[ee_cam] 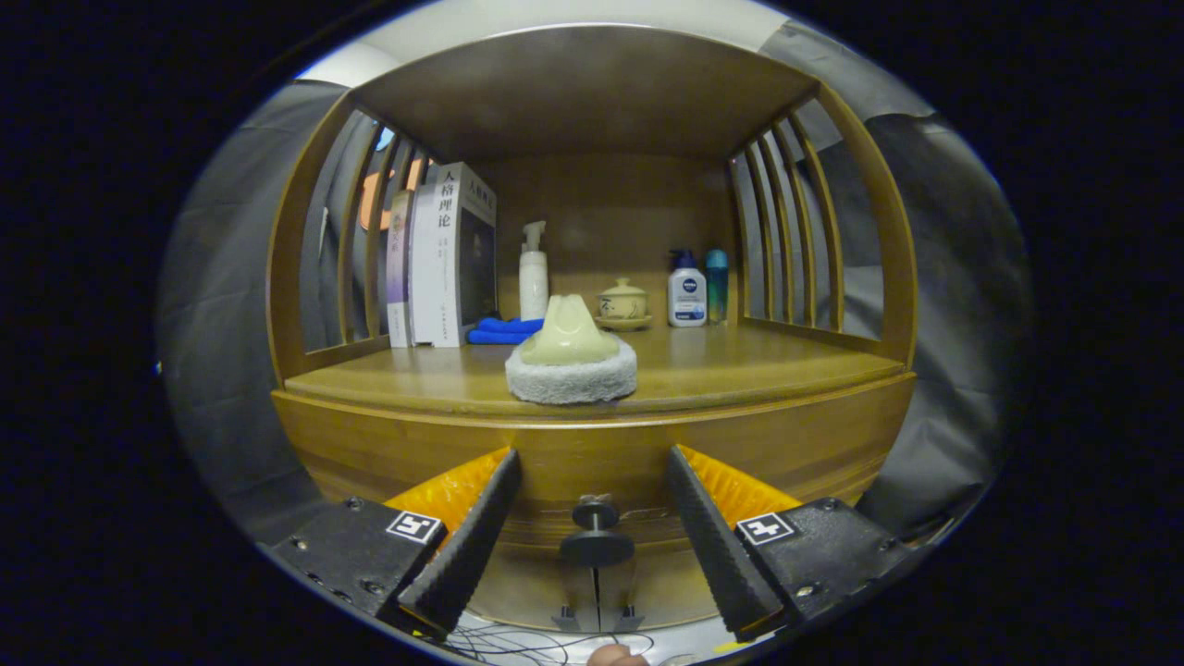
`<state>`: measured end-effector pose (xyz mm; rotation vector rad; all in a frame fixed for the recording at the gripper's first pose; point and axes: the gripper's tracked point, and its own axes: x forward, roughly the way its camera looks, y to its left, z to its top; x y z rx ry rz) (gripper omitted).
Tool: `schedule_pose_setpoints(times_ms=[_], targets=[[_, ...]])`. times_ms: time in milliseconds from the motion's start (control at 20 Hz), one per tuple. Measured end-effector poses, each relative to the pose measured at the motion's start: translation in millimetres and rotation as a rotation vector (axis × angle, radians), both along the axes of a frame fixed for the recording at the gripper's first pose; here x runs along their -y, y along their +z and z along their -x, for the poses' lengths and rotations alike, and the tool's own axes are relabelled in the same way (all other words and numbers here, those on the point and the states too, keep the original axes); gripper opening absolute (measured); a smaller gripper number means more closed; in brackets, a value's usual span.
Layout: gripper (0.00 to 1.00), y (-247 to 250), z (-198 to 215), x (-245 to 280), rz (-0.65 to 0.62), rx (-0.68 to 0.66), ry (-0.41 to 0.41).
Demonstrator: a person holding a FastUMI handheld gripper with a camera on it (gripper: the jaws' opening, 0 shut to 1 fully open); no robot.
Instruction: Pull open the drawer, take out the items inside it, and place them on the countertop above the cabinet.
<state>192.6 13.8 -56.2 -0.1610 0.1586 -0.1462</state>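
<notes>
In the gripper view, the gripper (594,462) is being held with its jaws spread wide and nothing gripped, and the drawer's dark round knob (596,534) is being framed between them without being touched. The drawer (592,481) is being kept shut in the wooden cabinet's front. On the bench (740,365) above, a pale scrubbing pad with a moulded handle (571,356) is being carried near the front edge. Beyond it, upright books (444,264), a blue cloth (504,330), a pump bottle (533,275), a lidded ceramic cup (622,303) and a lotion bottle (687,289) are being displayed.
</notes>
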Motion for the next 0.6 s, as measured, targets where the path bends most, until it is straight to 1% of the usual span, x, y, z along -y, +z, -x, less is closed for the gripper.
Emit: schedule_pose_setpoints(times_ms=[450, 600], targets=[[1.0, -2.2, -2.2, 0.9, 0.029, 0.003, -0.004], [1.0, -3.9, -1.2, 0.1, 0.013, -0.016, 0.003]])
